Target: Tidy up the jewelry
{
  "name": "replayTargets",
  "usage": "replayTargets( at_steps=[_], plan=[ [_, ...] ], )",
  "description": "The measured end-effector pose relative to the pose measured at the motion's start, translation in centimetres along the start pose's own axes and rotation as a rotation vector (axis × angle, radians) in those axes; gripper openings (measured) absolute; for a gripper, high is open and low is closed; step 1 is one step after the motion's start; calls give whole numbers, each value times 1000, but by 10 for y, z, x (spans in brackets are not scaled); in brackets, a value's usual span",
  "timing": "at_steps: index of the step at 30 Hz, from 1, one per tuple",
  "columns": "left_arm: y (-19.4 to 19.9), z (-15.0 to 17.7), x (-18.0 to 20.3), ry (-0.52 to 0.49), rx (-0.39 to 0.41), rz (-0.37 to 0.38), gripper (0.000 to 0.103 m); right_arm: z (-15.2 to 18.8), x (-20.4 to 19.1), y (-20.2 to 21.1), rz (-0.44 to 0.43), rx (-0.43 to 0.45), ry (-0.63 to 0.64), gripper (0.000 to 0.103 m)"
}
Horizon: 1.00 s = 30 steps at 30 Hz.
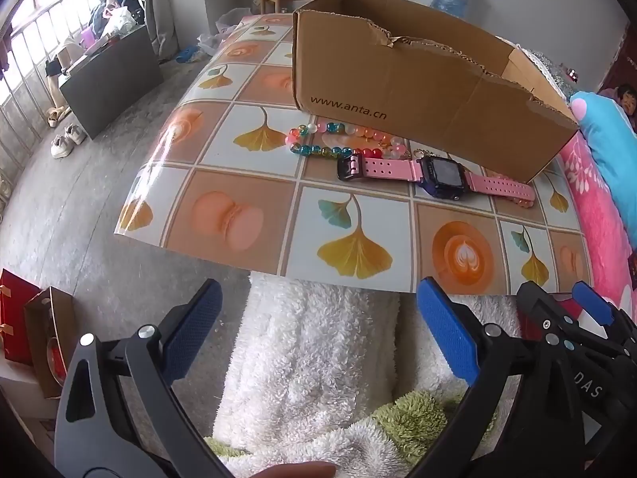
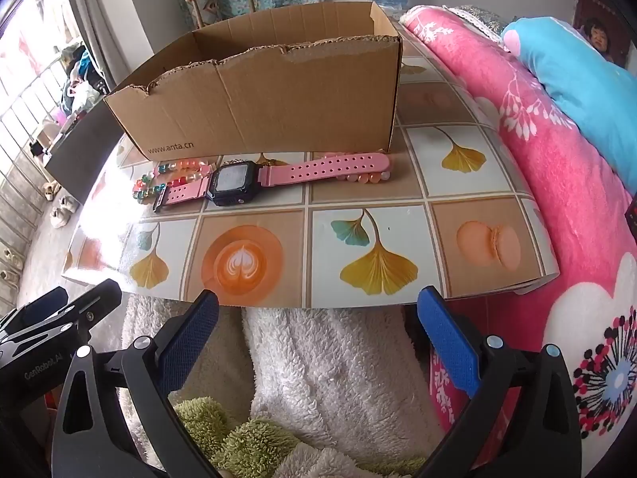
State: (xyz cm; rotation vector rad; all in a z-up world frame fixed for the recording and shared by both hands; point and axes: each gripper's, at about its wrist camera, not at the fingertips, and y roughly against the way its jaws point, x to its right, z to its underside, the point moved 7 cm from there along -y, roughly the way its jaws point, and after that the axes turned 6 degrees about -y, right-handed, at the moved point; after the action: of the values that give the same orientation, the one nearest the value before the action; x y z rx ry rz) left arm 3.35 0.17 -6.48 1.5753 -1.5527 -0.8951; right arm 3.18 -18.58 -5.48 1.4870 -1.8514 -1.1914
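A pink-strapped watch (image 1: 438, 173) (image 2: 239, 181) with a dark square face lies flat on the patterned board (image 1: 278, 215) (image 2: 378, 247), just in front of an open cardboard box (image 1: 406, 91) (image 2: 262, 99). A string of coloured beads (image 1: 318, 139) (image 2: 159, 183) lies partly under the watch, against the box's front wall. My left gripper (image 1: 318, 330) is open and holds nothing, hanging over a white fluffy cloth short of the board's near edge. My right gripper (image 2: 318, 330) is open too, also short of that edge, and shows at the right (image 1: 589, 310) in the left wrist view.
The board rests on a bed with a pink flowered blanket (image 2: 557, 183) and a blue pillow (image 2: 577, 79) to the right. A white and green fluffy cloth (image 1: 318, 378) lies below both grippers. A grey floor, shoes (image 1: 65, 141) and a window grille are on the left.
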Motion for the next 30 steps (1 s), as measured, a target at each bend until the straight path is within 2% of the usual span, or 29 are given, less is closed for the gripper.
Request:
replayTargets(
  at_steps=[30],
  plan=[
    [1, 0, -2, -1, -2, -2, 95, -2, 1, 0, 17, 2, 8, 98]
  ],
)
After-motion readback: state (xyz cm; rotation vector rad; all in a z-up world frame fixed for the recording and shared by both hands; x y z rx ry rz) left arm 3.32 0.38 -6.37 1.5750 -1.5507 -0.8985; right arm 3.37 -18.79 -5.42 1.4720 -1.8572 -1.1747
